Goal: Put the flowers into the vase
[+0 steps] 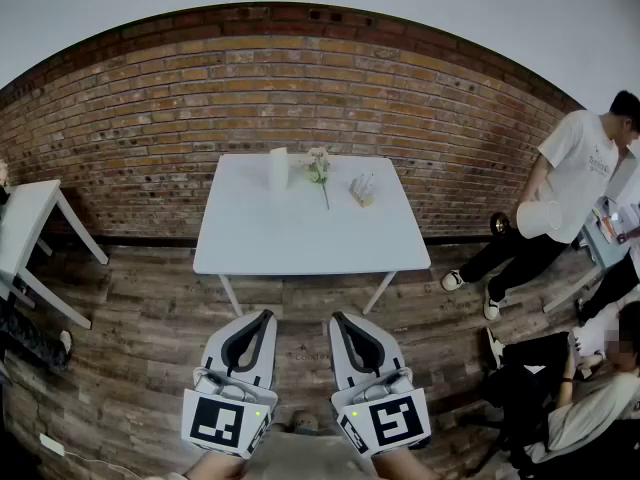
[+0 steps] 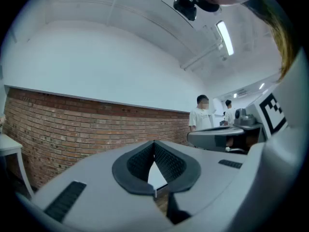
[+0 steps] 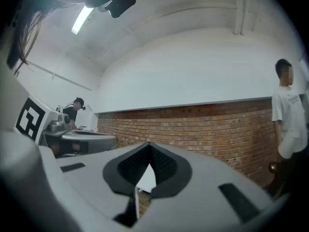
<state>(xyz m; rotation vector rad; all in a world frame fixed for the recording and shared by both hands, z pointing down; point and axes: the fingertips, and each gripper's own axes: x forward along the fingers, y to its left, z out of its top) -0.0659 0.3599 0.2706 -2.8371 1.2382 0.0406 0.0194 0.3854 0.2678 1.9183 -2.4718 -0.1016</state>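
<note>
**Not started: both claws empty, flowers outside the vase**

Your left claw (image 1: 266, 317) is closed. In the left gripper view its ribbed pads (image 2: 166, 161) meet at the tip and nothing sits between them. Your right claw (image 1: 339, 319) is closed as well, pads pressed together on nothing. Both are held level, side by side at the bottom centre of the head view, over the wooden floor (image 1: 150, 328) and well short of the desk (image 1: 300, 243).

The white desk stands in the middle of the frame against the brick wall (image 1: 150, 118). Along its far edge the white vase (image 1: 279, 169) stands upright. The flowers (image 1: 319, 166) are just to its right, and they appear to lie flat with the stem trailing toward you. You can't tell from here whether they touch the vase. A small pale object (image 1: 363, 189) sits further right; what it is isn't clear.

A person in a white shirt (image 1: 580, 163) stands at the right of the frame, away from the desk.

Judged by this, none of the task is done. You have yet to close the distance to the desk, open a claw, take the flowers by the stem, lift them and lower the stem into the mouth of the vase. The other claw may need to steady the vase.
</note>
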